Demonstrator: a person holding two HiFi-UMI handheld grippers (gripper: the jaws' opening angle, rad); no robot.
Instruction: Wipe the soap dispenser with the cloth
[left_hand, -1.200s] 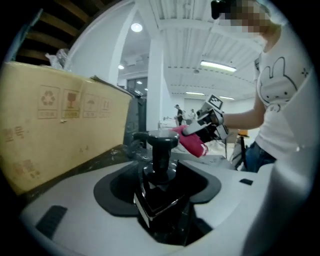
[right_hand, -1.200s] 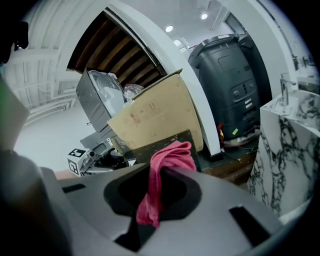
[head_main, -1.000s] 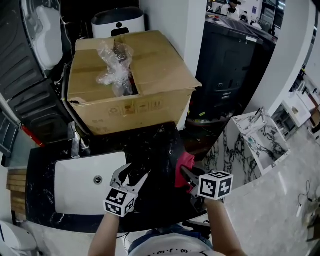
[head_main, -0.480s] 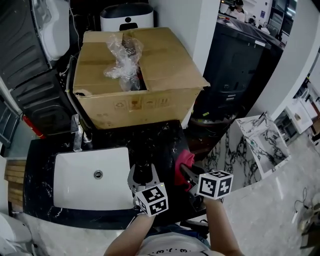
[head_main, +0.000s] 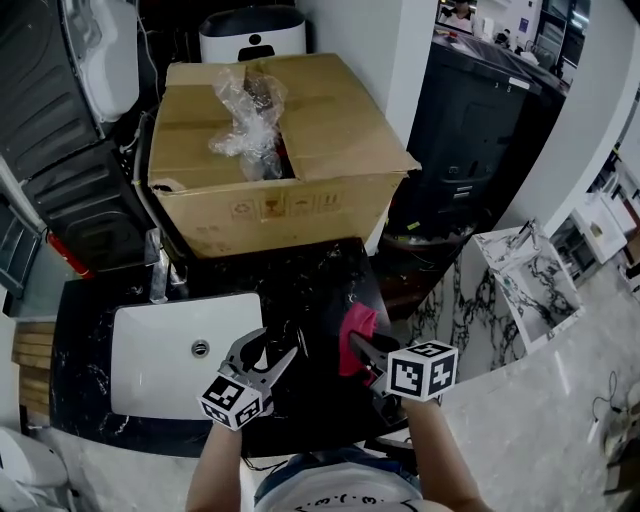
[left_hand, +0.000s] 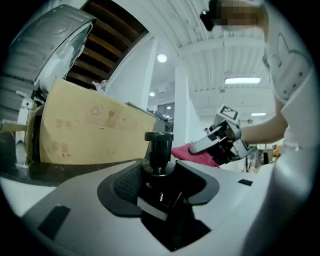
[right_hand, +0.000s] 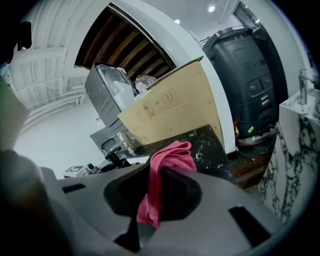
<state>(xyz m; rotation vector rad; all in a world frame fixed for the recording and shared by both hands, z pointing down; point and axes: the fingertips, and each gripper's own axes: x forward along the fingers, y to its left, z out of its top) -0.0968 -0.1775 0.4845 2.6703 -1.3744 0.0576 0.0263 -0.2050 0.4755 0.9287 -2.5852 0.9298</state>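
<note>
Nearest us, the left gripper (left_hand: 159, 176) has just been closing, and its fingers clamp the black soap dispenser (left_hand: 159, 147), upright by the front of the dark table (head_main: 320, 280). Just beside it, the right gripper (right_hand: 156, 186) has its fingers pinched on the red cloth (right_hand: 167, 157), near the dispenser but not yet on it. Beyond sit the white sink (head_main: 150, 350) and a cardboard box (head_main: 330, 130). The danger, we reckon: a hard rub could drag that thin pinch of cloth free, twist the dispenser in its grip, or press the pump and spill soap.
</note>
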